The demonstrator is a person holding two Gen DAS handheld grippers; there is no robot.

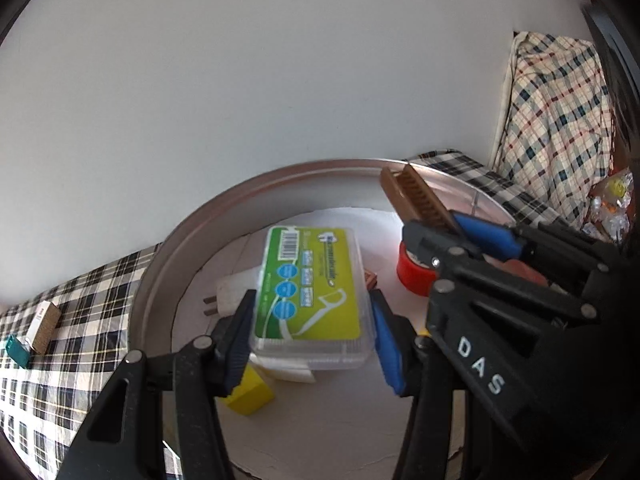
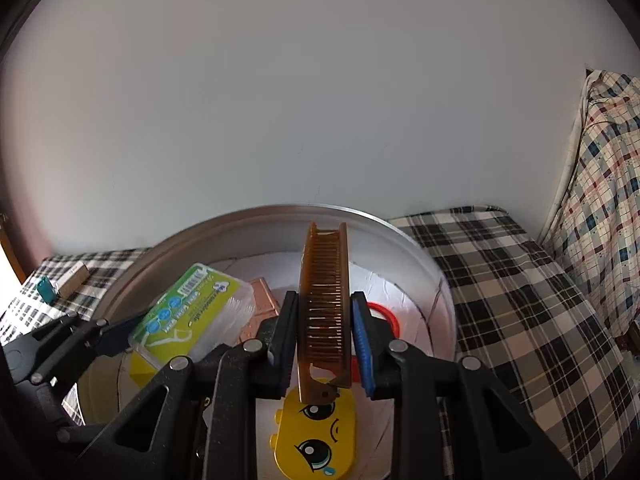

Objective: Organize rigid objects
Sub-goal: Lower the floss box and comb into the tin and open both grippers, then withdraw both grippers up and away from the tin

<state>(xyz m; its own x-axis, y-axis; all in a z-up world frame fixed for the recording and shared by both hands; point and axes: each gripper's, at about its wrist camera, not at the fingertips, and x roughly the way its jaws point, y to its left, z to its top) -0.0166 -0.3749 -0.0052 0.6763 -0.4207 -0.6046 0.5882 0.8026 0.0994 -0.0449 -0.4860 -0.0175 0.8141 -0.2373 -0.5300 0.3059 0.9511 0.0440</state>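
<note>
Floss-pick box (image 1: 314,292), clear with green-yellow label, clamped in left gripper (image 1: 312,336) above round metal tray (image 1: 168,248). Right gripper (image 2: 324,340) clenched on folded brown comb (image 2: 324,304), also over tray. Tray on checked bedcover (image 2: 500,280); inside: red tape roll (image 1: 416,272), yellow block (image 1: 252,394), white plug (image 1: 232,294), yellow face toy (image 2: 316,436).

A clear floss-pick box (image 1: 314,292) with a green and yellow label hangs lower centre of the left wrist view, over the round metal basin (image 1: 168,264). A brown folding comb (image 2: 325,304) stands on end at centre of the right wrist view, teeth facing the camera.
</note>
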